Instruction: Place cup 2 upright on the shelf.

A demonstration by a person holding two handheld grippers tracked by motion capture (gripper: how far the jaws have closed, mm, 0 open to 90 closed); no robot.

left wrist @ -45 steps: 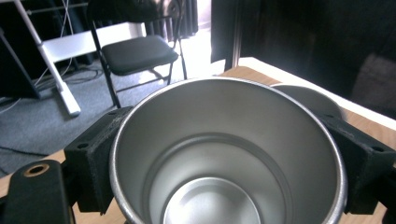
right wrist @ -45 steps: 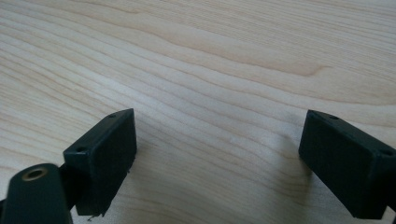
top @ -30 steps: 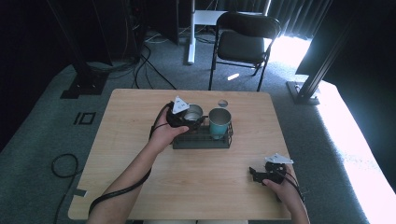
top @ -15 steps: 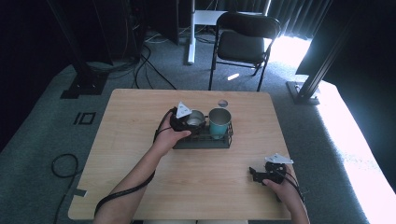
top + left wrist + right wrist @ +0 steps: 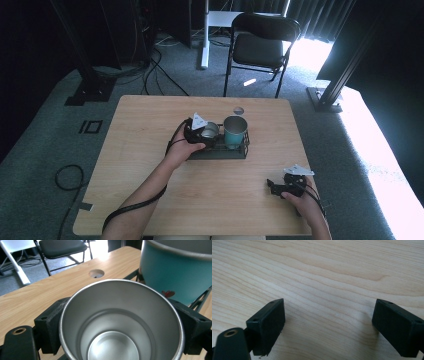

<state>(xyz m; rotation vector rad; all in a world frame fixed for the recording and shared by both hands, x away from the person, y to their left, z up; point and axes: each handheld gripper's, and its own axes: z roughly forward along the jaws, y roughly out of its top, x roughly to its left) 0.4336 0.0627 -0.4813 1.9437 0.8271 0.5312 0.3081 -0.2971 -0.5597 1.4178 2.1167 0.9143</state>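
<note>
steel cup [image 5: 121, 322] empty, in left claw [image 5: 202, 133], beside teal cup [image 5: 235, 131].

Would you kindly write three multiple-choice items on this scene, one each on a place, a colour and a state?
1. Where does the steel cup stand?
A. on the chair
B. in the black rack
C. on the floor

2. What colour is the other cup?
A. red
B. yellow
C. teal

3. How are the right gripper's jaws?
A. wide apart, empty
B. shut on a cup
C. shut on a cable

Key: 1 B, it sits beside the teal cup in the rack; 2 C, teal wall; 3 A, bare table between them.
</note>
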